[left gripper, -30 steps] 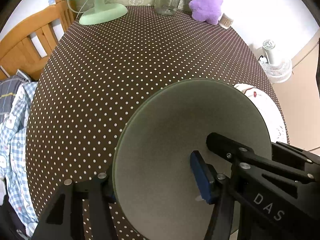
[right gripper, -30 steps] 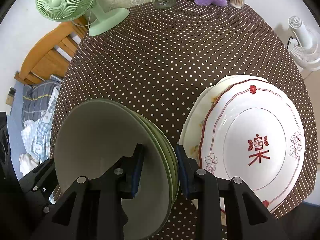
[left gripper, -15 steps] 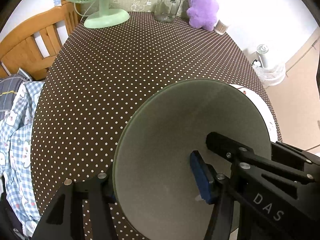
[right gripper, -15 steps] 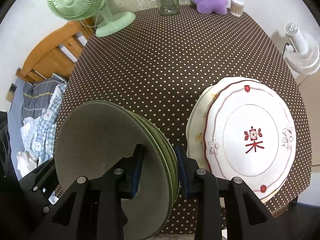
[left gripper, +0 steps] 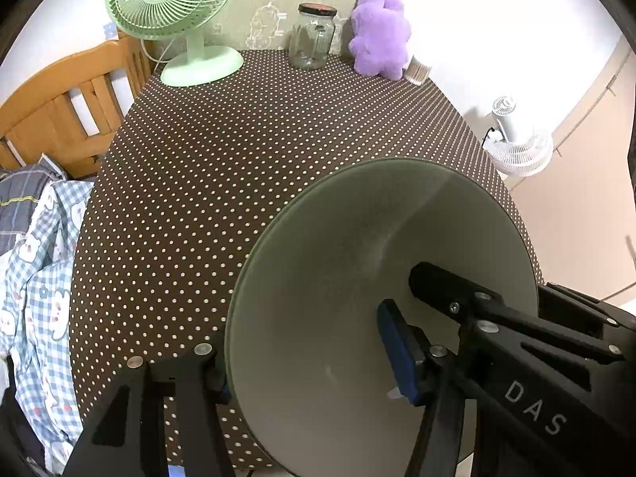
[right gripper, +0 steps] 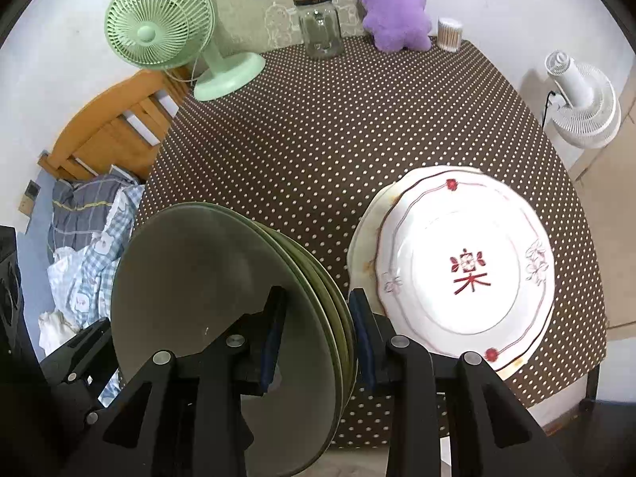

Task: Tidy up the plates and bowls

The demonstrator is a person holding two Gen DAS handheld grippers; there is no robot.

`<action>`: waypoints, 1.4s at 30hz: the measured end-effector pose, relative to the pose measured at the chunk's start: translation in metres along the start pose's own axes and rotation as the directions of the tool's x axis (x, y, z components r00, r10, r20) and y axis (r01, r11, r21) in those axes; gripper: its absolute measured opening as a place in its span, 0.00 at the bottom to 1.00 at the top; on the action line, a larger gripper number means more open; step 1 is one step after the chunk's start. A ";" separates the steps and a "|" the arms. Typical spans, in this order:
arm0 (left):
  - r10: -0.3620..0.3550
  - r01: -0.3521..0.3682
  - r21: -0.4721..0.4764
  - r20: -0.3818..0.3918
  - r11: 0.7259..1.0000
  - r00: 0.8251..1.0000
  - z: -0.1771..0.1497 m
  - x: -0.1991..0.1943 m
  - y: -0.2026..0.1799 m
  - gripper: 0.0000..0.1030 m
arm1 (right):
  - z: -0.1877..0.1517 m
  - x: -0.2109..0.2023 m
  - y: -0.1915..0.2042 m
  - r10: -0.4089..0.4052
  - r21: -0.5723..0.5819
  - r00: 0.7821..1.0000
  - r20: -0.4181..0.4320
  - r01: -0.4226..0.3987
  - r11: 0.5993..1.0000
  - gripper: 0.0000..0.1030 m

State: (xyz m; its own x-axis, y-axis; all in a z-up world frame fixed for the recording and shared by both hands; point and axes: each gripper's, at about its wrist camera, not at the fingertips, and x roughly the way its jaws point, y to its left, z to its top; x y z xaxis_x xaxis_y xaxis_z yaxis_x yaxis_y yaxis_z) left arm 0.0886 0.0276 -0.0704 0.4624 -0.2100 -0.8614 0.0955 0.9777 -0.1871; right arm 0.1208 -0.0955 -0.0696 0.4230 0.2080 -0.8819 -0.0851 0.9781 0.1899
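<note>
A stack of several green plates (right gripper: 222,278) is held on edge, tilted, above the near side of the dotted table (right gripper: 338,119). My right gripper (right gripper: 316,338) is shut on the stack's near rim. My left gripper (left gripper: 306,361) is shut on the same green stack (left gripper: 357,258), which fills its view. A white plate with red flowers and a red character (right gripper: 469,266) lies on a cream plate (right gripper: 365,238) at the table's near right. No bowls show.
At the far edge stand a green desk fan (right gripper: 167,31), a glass jar (right gripper: 318,24), a purple plush toy (right gripper: 397,4) and a cotton-swab tub (right gripper: 449,35). A wooden chair (right gripper: 115,127) with clothes stands left, a white floor fan (right gripper: 580,103) right.
Both grippers with the green stack have risen and pulled back from the table; more of the far wall and the table's far edge shows now.
</note>
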 end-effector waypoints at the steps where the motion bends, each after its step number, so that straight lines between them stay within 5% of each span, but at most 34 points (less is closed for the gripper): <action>1: 0.002 -0.002 -0.003 0.003 1.000 1.000 0.001 0.000 -0.004 0.58 | 0.002 -0.002 -0.004 0.006 -0.005 1.000 0.001 -0.006 1.000 0.35; 16: 0.022 -0.022 -0.019 0.014 1.000 1.000 0.018 0.013 -0.066 0.58 | 0.017 -0.021 -0.060 0.025 -0.031 1.000 0.009 -0.024 0.999 0.35; 42: 0.012 -0.017 -0.048 -0.112 0.999 0.994 0.043 0.087 -0.134 0.57 | 0.047 0.015 -0.149 0.006 0.000 0.994 -0.110 -0.006 1.000 0.35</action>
State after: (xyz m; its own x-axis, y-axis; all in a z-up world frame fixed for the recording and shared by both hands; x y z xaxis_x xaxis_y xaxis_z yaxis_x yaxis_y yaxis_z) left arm 0.1545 -0.1217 -0.1000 0.3623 -0.1975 -0.9109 0.0448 0.9799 -0.1946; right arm 0.1822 -0.2384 -0.0907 0.3208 0.2131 -0.9229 -0.0880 0.9768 0.1950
